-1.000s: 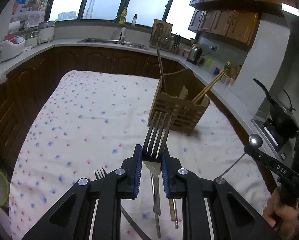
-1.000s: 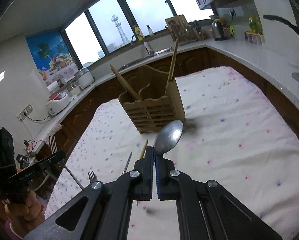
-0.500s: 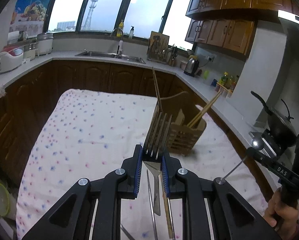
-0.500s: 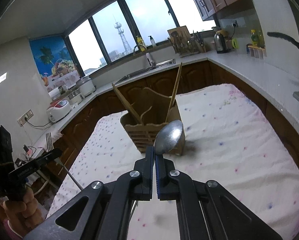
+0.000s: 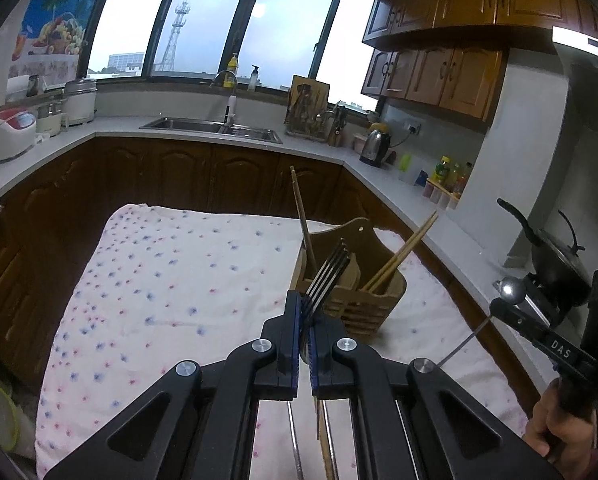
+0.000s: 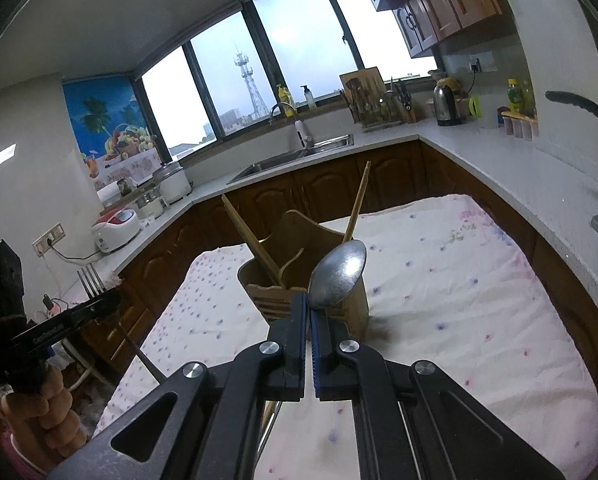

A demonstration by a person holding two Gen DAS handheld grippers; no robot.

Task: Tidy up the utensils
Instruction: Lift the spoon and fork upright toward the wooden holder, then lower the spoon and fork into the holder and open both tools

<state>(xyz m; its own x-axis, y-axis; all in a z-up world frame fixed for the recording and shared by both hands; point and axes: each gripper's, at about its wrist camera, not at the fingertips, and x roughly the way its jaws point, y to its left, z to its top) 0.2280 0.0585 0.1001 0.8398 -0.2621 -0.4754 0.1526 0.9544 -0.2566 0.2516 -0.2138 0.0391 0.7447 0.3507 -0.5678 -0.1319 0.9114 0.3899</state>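
My left gripper (image 5: 305, 300) has its jaws closing tight on the neck of a metal fork (image 5: 329, 272), which stands edge-on with its tines pointing up at the wooden utensil holder (image 5: 359, 304). The holder stands on the flowered cloth with chopsticks (image 5: 403, 256) leaning out of it. My right gripper (image 6: 309, 300) is shut on a steel spoon (image 6: 339, 276), bowl upward, just in front of the holder (image 6: 295, 248). In each wrist view the other gripper shows at the side, held by a hand: the right one (image 5: 499, 306) and the left one (image 6: 113, 300).
The flowered tablecloth (image 5: 171, 280) covers the table. Below my left gripper a metal handle (image 5: 295, 440) and a wooden stick (image 5: 323, 420) show. Dark cabinets and a grey counter with a sink (image 5: 211, 124) ring the table. A wok (image 5: 555, 264) sits at the right.
Both grippers have risen and the holder now looks lower and closer. The fork has turned from flat to edge-on in the left jaws, which have narrowed. The spoon stays gripped.
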